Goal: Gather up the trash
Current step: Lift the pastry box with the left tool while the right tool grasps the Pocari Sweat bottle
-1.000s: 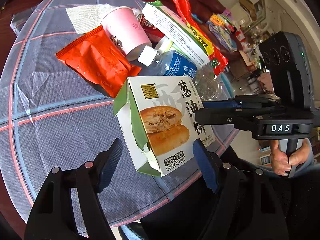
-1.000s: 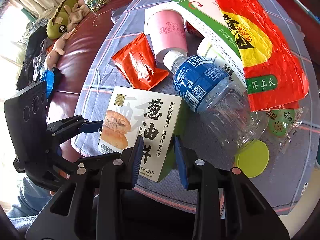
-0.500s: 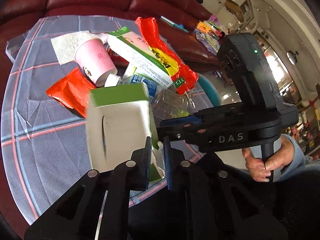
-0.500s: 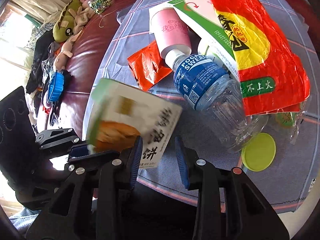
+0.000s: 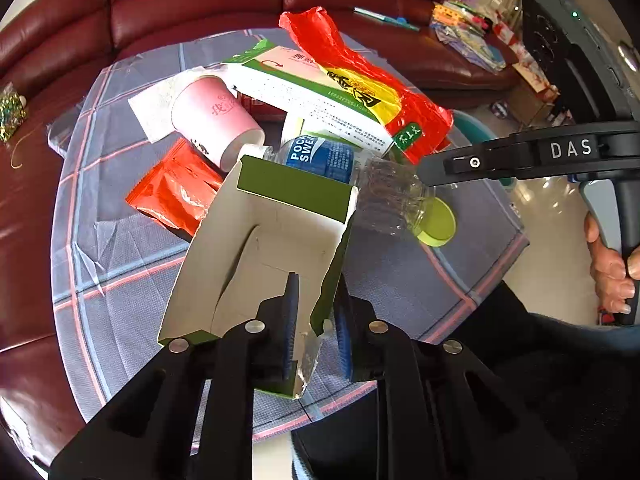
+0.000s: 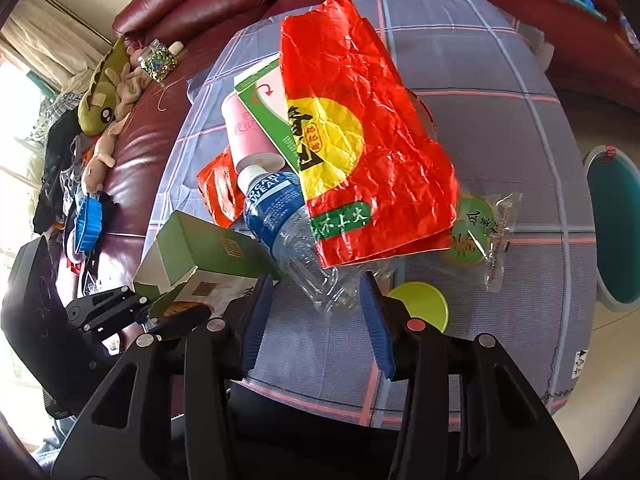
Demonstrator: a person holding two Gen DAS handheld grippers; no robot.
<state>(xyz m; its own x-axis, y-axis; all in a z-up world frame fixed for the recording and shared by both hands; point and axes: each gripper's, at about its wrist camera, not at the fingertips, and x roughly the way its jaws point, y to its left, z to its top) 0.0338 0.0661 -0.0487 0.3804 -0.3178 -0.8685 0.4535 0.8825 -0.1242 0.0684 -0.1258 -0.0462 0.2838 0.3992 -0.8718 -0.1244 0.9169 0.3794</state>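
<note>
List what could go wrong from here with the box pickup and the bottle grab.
The left gripper pinches only one thin wall of the open pastry box, so the cardboard may bend or slip free.

The right gripper stands open around the base of the clear plastic bottle, whose upper half lies under the red bag. Pulling the bottle could drag the bag and the green box along.

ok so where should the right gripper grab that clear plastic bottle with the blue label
Grip the clear plastic bottle across its crumpled clear base, coming in from the table's near edge. It lies on its side, base toward the open right gripper; its cap end is wedged against the pink paper cup.
</note>
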